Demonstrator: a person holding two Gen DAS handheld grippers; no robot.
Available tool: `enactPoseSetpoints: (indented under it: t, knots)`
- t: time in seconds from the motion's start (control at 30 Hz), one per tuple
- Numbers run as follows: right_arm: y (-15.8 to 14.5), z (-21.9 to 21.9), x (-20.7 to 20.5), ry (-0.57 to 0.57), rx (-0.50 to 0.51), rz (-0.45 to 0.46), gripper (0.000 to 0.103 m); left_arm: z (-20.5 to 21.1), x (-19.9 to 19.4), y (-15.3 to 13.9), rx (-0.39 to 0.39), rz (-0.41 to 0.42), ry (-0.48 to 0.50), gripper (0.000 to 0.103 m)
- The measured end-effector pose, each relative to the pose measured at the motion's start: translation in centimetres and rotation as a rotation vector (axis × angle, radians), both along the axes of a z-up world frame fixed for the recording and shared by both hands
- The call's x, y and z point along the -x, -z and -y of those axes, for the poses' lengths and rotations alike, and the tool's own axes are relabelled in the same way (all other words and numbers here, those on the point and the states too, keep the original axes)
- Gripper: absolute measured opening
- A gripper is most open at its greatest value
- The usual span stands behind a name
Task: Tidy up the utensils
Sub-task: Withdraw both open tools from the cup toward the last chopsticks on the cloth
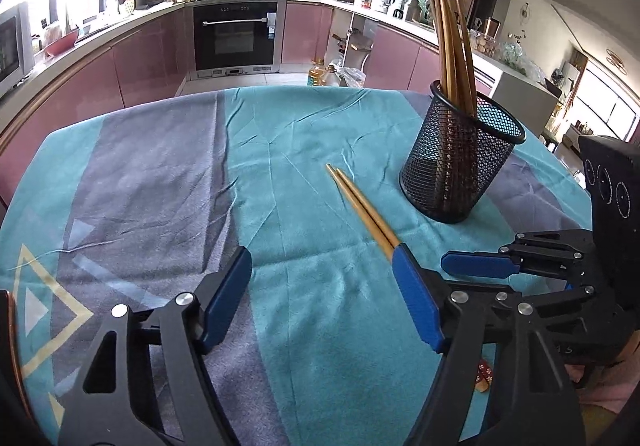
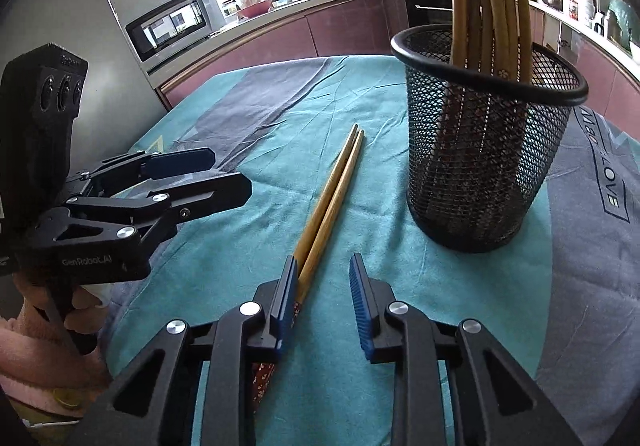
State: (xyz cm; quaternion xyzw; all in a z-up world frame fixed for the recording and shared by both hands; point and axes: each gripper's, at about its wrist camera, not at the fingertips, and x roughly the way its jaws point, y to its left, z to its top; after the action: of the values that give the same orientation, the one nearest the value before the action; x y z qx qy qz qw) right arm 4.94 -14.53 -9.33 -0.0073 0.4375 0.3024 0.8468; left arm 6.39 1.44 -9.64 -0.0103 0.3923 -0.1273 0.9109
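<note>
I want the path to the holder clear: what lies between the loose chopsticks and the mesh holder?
Only bare tablecloth separates the loose chopsticks from the mesh holder; both wrist views show it.

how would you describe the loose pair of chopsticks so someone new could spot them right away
Start at the round table under the teal and grey tablecloth, then find the black mesh holder standing on it. The loose chopsticks lie flat on the cloth beside that holder, side by side, their near ends between the right gripper fingers. Unlike the upright chopsticks in the holder, they are lying down.

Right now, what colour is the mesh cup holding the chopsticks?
Black wire mesh cup with a solid black rim; clearest in the right wrist view.
</note>
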Motion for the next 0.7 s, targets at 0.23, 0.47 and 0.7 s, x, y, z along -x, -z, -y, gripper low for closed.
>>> enactPoseSetpoints:
  t: [0.23, 0.47, 0.7]
  knots:
    - [-0.1, 0.7, -0.1, 0.014, -0.007, -0.012, 0.022, 1.2, -1.5, 0.7, 0.000, -0.040, 0.036, 0.065]
    - [-0.1, 1.0, -0.2, 0.012, -0.003, -0.014, 0.022, 3.5, -3.5, 2.1, -0.019, -0.110, 0.083, 0.058]
    - [0.0, 0.9, -0.5, 0.010, -0.007, -0.015, 0.023, 4.7, -4.4, 2.4, -0.034, -0.128, 0.098, 0.046]
